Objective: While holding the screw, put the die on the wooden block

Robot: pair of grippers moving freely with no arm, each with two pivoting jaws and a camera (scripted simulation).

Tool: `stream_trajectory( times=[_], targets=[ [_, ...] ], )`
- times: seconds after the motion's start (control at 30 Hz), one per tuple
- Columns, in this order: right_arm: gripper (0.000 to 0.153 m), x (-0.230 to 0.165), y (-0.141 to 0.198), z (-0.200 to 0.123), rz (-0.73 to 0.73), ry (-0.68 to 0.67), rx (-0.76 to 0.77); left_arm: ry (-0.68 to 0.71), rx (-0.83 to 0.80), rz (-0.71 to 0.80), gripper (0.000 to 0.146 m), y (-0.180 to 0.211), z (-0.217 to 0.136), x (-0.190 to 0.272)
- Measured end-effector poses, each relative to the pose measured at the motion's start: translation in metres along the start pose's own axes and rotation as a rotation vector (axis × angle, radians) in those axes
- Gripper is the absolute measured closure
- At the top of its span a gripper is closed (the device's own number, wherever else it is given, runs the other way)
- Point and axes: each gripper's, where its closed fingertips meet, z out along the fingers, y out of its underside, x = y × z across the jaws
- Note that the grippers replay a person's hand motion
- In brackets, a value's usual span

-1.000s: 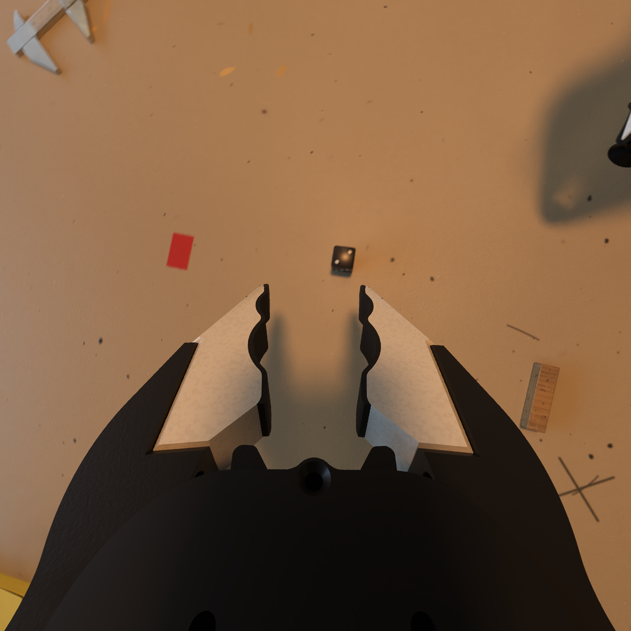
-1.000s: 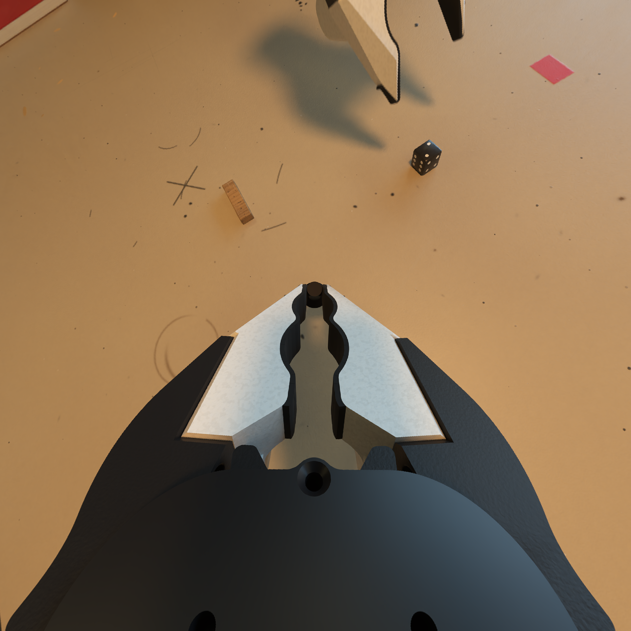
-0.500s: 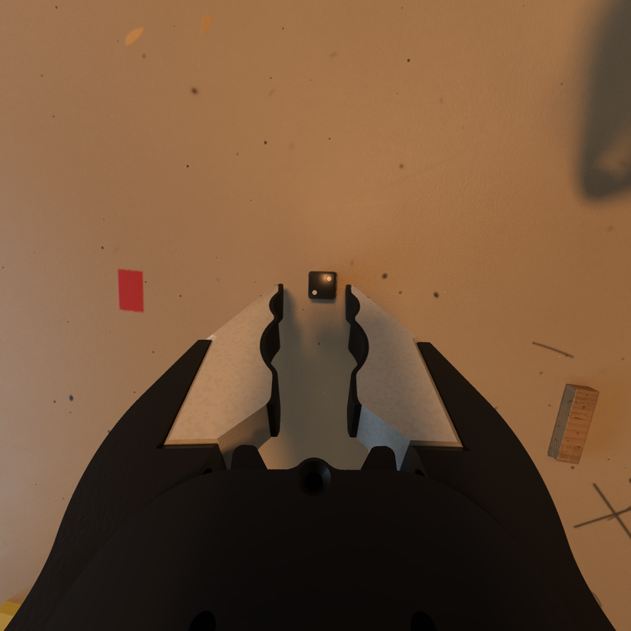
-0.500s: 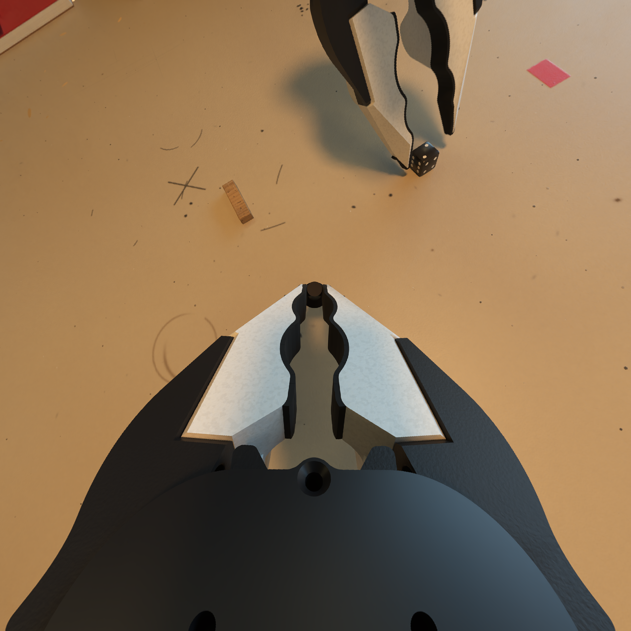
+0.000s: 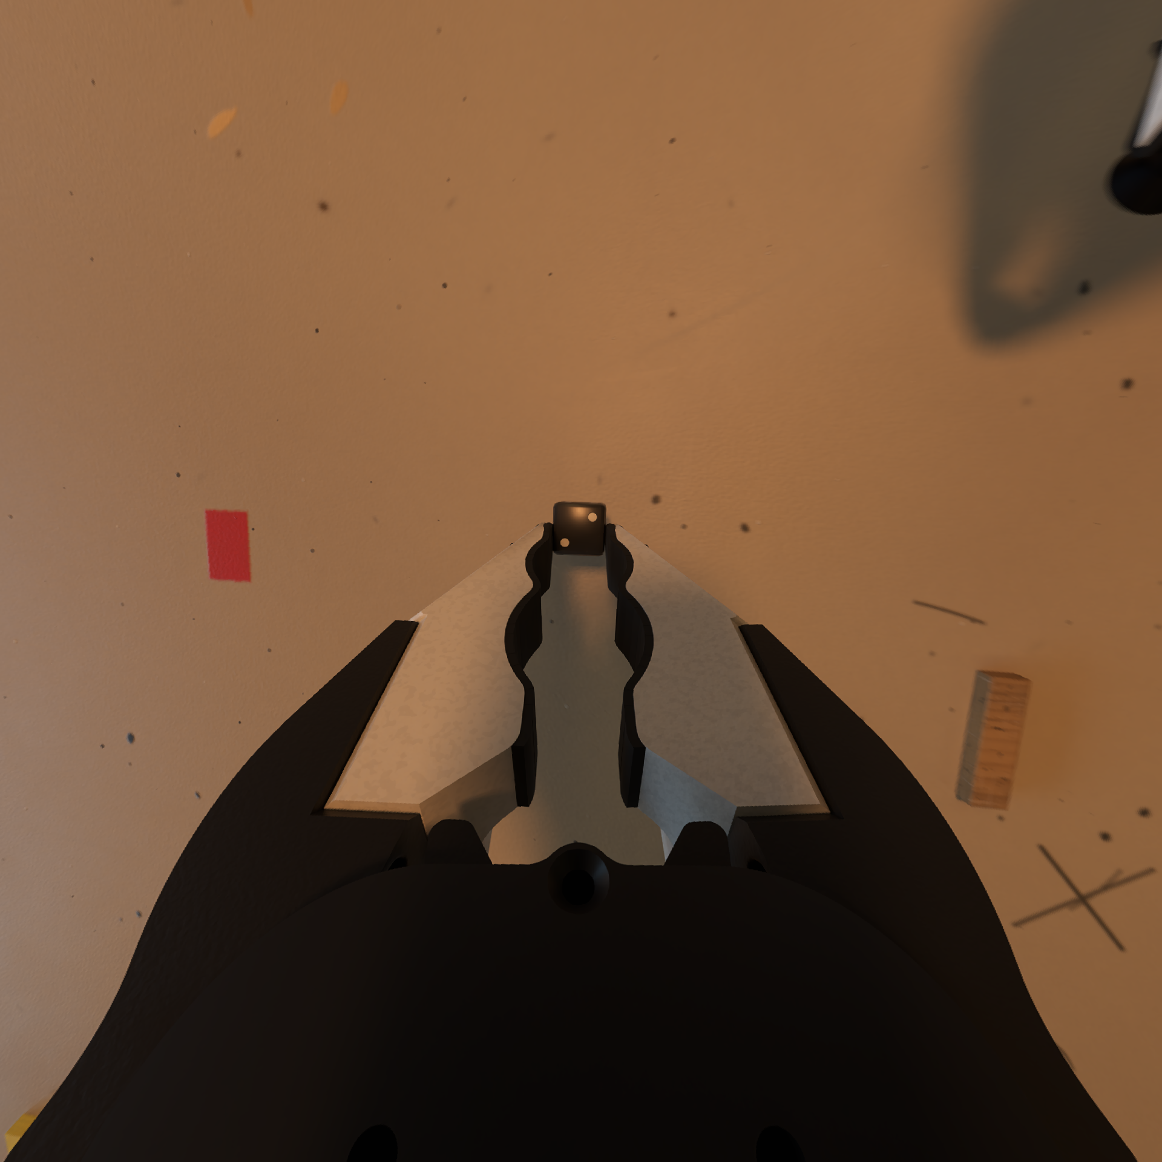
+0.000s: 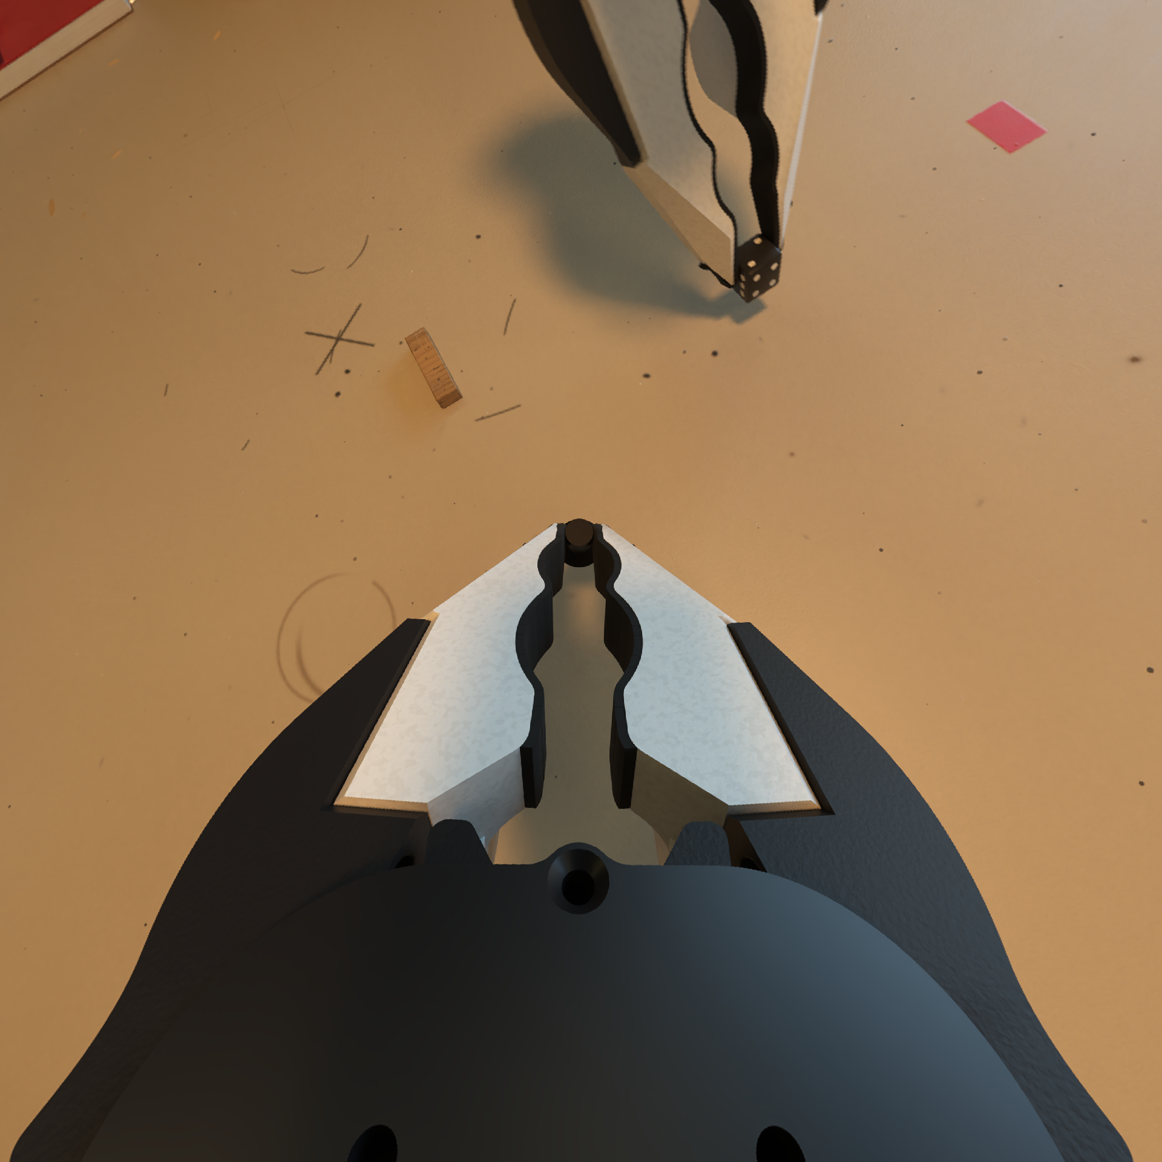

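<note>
One black die [image 5: 578, 529] with pale pips. One wooden block [image 5: 995, 739], off to the right. One dark screw [image 6: 578, 536]. Two grippers: the left gripper [image 5: 578, 534] and the right gripper [image 6: 578, 534]. One red rectangular patch [image 5: 228, 545] at left. One yellow thing [image 5: 19, 1138], near left corner, too cropped to identify.

Between the die [image 6: 758, 268], pinched at the tips of the left tool [image 6: 748, 251], and the wooden block [image 6: 433, 368] the table [image 6: 817, 503] lies bare of objects, bearing only flat pencil marks and specks, so a straight path across is open. The right tool [image 6: 578, 534], closed on the screw [image 6: 578, 533], hangs nearer the camera side, well apart from both. Past the die only a flat red patch [image 6: 1006, 126] lies on the table, no obstacle.
</note>
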Motion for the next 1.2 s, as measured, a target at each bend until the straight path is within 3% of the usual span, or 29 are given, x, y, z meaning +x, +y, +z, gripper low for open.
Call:
stream_trajectory(
  times=[0.27, 0.53, 0.7, 0.77, 0.83, 1.0, 1.2],
  targets=[
    [0.145, -0.001, 0.001, -0.001, -0.006, -0.003, -0.005, 0.055, 0.059, 0.016, 0.13, 0.0, -0.032, 0.062],
    [0.145, -0.01, 0.001, 0.005, -0.029, -0.024, -0.019, 0.082, 0.022, 0.024, 0.13, 0.046, -0.041, 0.128],
    [0.145, -0.016, 0.0, 0.008, -0.047, -0.028, -0.03, 0.053, 0.007, 0.008, 0.129, 0.062, -0.036, 0.137],
    [0.145, -0.017, 0.0, 0.009, -0.05, -0.026, -0.034, 0.001, 0.011, 0.007, 0.102, 0.068, -0.037, 0.136],
    [0.145, -0.018, 0.0, 0.009, -0.051, -0.027, -0.035, -0.043, 0.031, -0.021, 0.094, 0.069, -0.041, 0.135],
    [0.145, -0.021, -0.001, 0.012, -0.06, -0.04, -0.035, -0.059, 0.063, -0.195, 0.09, 0.073, -0.048, 0.137],
    [0.145, -0.022, 0.001, 0.013, -0.06, -0.052, -0.033, -0.069, 0.016, -0.14, 0.105, 0.075, -0.043, 0.138]
  ],
)
